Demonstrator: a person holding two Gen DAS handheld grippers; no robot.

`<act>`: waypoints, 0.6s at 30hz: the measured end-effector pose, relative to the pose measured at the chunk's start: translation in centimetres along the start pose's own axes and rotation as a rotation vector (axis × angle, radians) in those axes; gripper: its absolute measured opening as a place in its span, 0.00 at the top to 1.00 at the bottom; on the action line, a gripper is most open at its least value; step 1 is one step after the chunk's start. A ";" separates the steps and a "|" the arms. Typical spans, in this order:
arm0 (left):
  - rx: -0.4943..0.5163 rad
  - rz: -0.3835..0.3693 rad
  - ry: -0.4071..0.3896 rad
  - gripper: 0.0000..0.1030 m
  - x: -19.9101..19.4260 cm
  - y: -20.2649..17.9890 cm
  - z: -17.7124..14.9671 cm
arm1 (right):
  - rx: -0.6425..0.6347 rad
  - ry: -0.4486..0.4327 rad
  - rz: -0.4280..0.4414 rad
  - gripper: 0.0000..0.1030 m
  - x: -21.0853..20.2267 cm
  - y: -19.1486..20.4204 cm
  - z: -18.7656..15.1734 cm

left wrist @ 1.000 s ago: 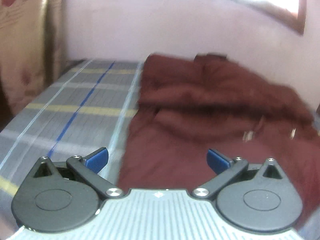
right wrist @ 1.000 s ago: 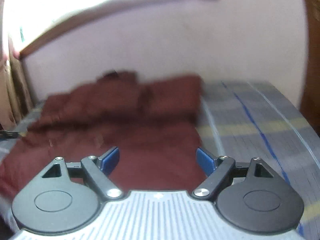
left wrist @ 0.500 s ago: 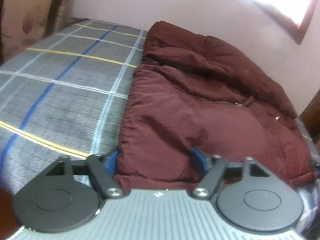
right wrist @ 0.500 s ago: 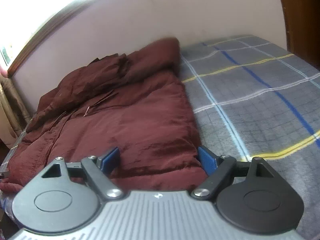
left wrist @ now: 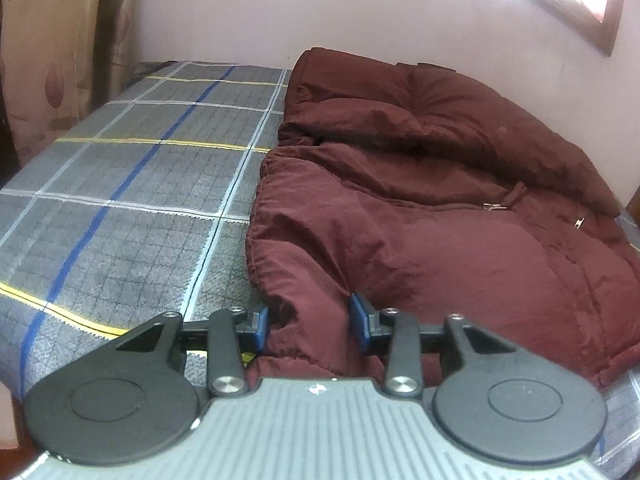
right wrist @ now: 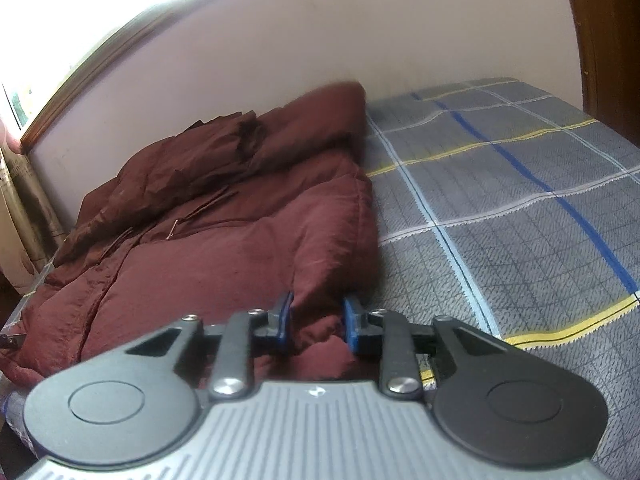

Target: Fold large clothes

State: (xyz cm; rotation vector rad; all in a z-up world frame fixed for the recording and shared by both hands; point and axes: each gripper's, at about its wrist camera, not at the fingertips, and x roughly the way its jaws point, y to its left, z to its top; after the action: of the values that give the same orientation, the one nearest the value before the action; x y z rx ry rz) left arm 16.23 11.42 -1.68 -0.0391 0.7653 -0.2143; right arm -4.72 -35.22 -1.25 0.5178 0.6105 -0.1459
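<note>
Left wrist view first: the left gripper (left wrist: 310,322) has its blue-padded jaws narrowed onto the near hem of the dark maroon padded jacket (left wrist: 420,208), pinching a bunched corner of fabric at the garment's left edge. The jacket lies on the grey plaid bedspread with blue and yellow stripes (left wrist: 120,200), against the pale wall, and covers the right part of the bed in this view. It looks puffy and quilted, with a slightly shiny, wrinkled shell; a sleeve or collar part is heaped along the far side, and small metal zip pulls show near the middle. No neat fold is visible, so the task appears to be at its start: the corners are gripped, and the folding itself is left to do.

Right wrist view: the right gripper (right wrist: 316,322) is likewise closed to a narrow gap on a fold of the jacket's (right wrist: 224,240) near hem, at its other corner beside the bare bedspread (right wrist: 520,220). From here the jacket spreads away to the left, thick and rumpled, its far portion piled by the wall.
</note>
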 end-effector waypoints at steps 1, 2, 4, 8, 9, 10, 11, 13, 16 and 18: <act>0.003 0.003 -0.001 0.57 0.0 0.0 0.0 | 0.018 0.001 -0.004 0.59 0.0 -0.2 0.0; 0.006 0.009 -0.003 0.54 0.1 0.0 0.0 | 0.037 0.001 -0.002 0.51 0.0 -0.5 0.0; 0.022 0.021 -0.010 0.46 0.2 -0.1 0.0 | 0.063 -0.008 0.003 0.40 0.0 -1.0 -0.2; 0.046 0.063 -0.018 0.00 1.1 0.3 -0.1 | 0.065 -0.005 0.015 0.30 0.3 -0.4 -0.2; 0.012 0.021 -0.006 0.00 1.7 1.0 -0.2 | 0.055 0.005 0.026 0.30 0.5 -0.2 -0.1; -0.036 -0.012 0.000 0.02 2.0 1.7 -0.2 | 0.041 0.017 0.041 0.31 0.7 0.2 0.0; -0.056 -0.030 -0.021 0.12 1.8 2.1 -0.2 | 0.028 0.025 0.050 0.45 0.9 0.5 0.0; -0.042 -0.113 -0.016 0.60 1.3 2.0 0.0 | 0.017 0.032 0.066 0.67 1.2 0.7 0.1; -0.065 -0.175 -0.008 0.78 0.4 1.9 0.5 | 0.067 0.017 0.107 0.78 1.1 0.6 0.1; -0.082 -0.206 -0.039 0.80 -0.5 2.3 0.4 | 0.132 -0.019 0.174 0.80 0.5 0.1 0.1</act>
State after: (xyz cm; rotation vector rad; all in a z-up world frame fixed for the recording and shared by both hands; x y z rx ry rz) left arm 16.59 13.75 -1.33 -0.1996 0.7304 -0.3772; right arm -4.28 -35.14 -1.43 0.6936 0.5368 -0.0259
